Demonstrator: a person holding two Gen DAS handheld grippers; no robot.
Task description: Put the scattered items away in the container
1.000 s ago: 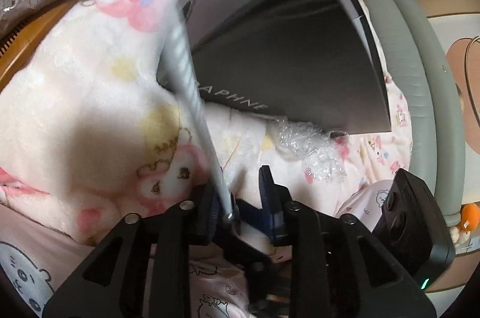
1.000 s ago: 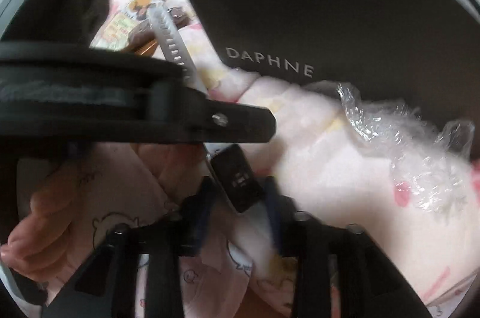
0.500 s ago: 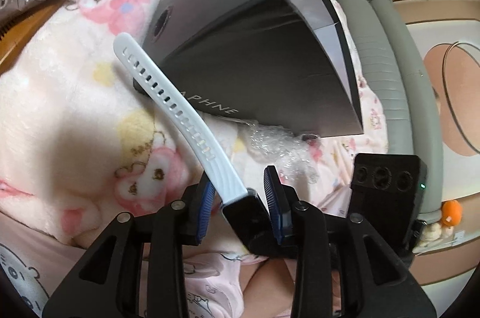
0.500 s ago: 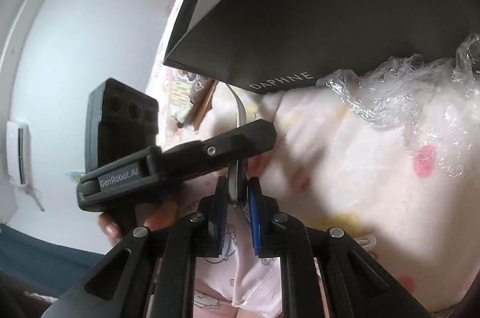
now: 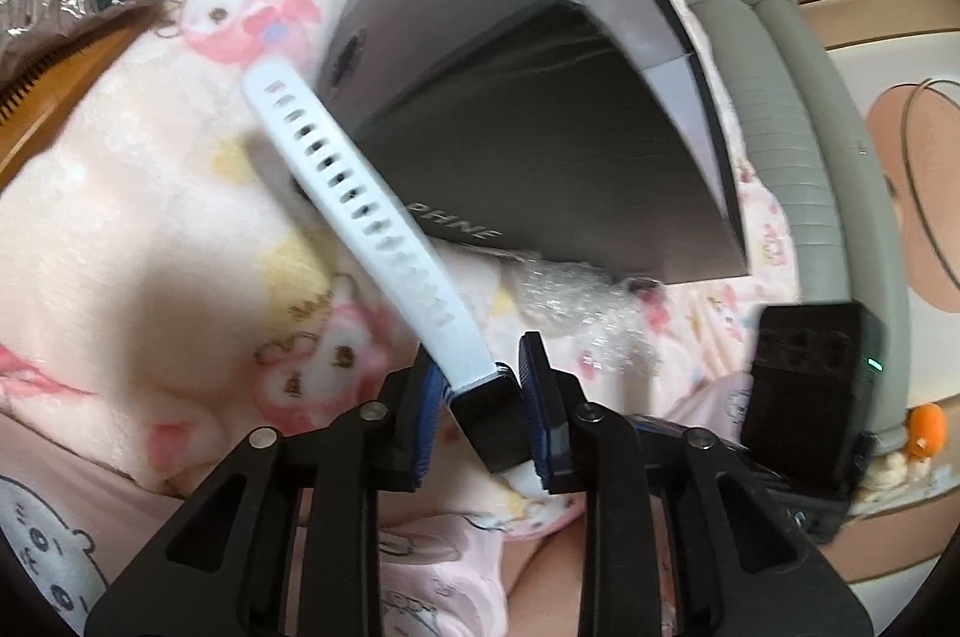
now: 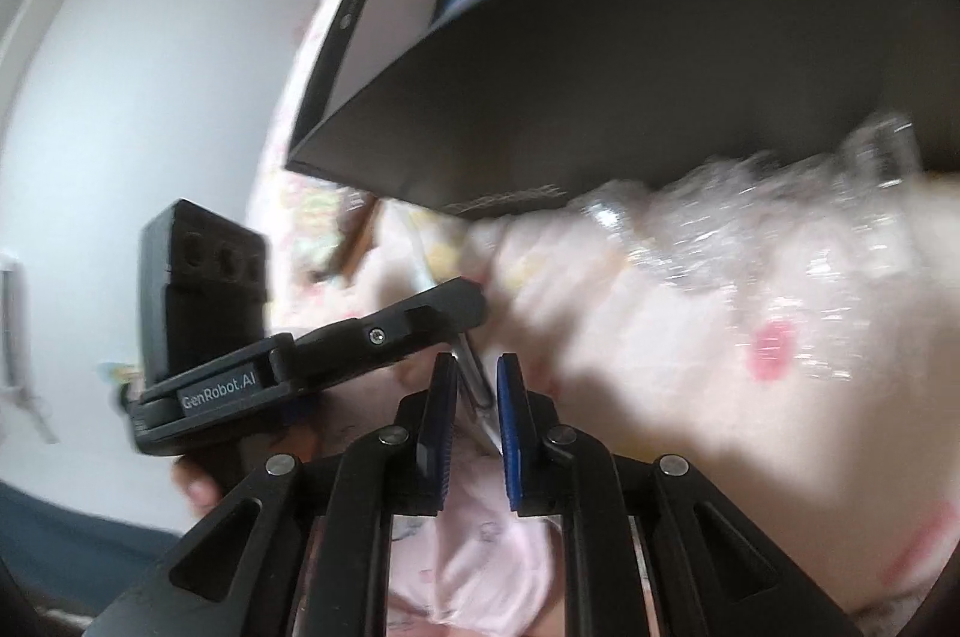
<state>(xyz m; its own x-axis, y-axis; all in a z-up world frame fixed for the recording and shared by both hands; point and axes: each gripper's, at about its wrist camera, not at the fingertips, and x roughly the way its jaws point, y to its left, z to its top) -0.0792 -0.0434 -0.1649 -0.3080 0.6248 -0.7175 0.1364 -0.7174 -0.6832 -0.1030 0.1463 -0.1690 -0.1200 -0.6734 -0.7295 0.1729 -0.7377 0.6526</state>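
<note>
The left gripper (image 5: 480,400) grips a smartwatch (image 5: 489,424) by its dark body, its white strap (image 5: 366,211) angling far-left over the pink cartoon blanket (image 5: 150,193). Right of the strap sits the dark box (image 5: 540,96), crumpled clear plastic (image 5: 576,301) at its near edge. The right gripper (image 6: 474,412) stands narrowly parted around the watch, pads apparently not clamped.

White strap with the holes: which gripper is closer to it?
Left. The holed strap sticks straight out from between the fingers of the left gripper, which flank the watch body. The right gripper straddles the watch's other, lower end.
</note>
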